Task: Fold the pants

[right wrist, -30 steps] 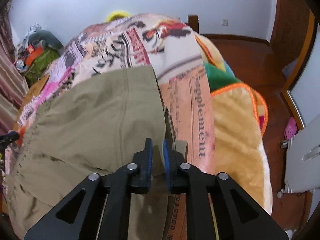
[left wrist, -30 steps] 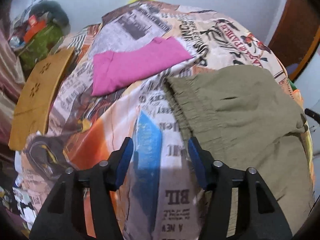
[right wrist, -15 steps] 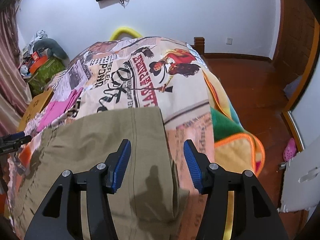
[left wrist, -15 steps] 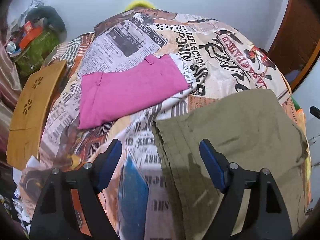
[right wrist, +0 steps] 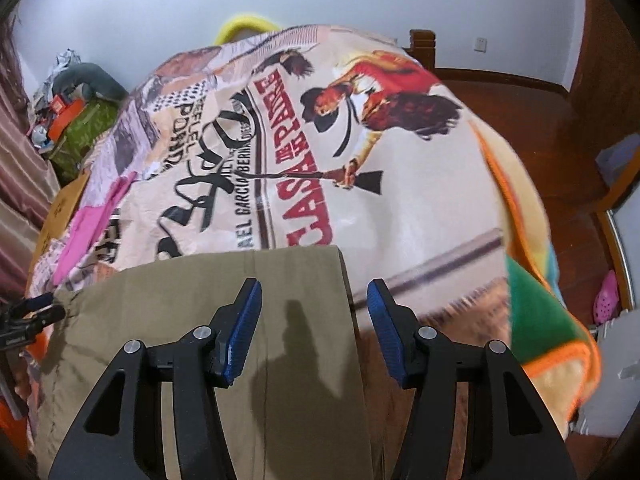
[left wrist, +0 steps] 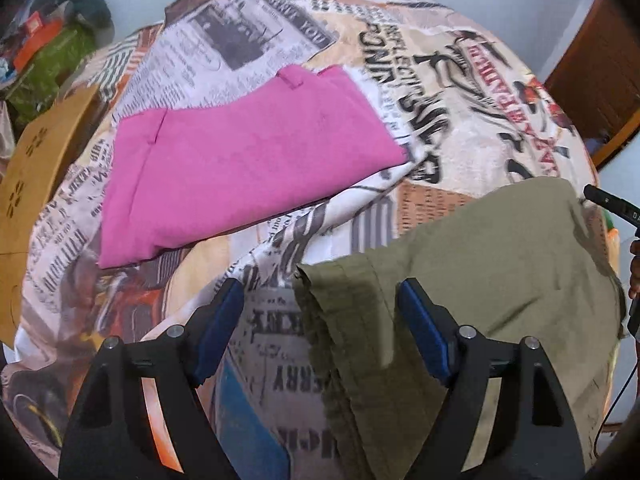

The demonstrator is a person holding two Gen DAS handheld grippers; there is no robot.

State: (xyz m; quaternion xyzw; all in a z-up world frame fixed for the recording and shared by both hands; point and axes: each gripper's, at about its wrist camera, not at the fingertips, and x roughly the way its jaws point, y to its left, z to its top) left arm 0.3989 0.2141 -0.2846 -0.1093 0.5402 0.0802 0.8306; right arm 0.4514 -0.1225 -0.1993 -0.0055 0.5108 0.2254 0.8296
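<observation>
Olive-green pants (left wrist: 472, 264) lie flat on the printed bedspread, their elastic waistband at the left; they also show in the right wrist view (right wrist: 224, 320). My left gripper (left wrist: 322, 308) is open and empty, raised over the waistband corner. My right gripper (right wrist: 314, 304) is open and empty, raised over the pants' far right corner. Folded pink pants (left wrist: 240, 160) lie farther back on the bed, and a strip of them shows in the right wrist view (right wrist: 92, 220).
The printed bedspread (right wrist: 360, 168) covers the bed. A yellow-orange blanket (right wrist: 560, 320) hangs at its right side. A wooden board (left wrist: 36, 160) and a pile of clutter (right wrist: 68, 120) stand at the left. The wooden floor (right wrist: 560, 128) is at the right.
My right gripper let go of the pants' edge and opened. Both grippers lifted and pulled back from the pants, and the left one opened wider.
</observation>
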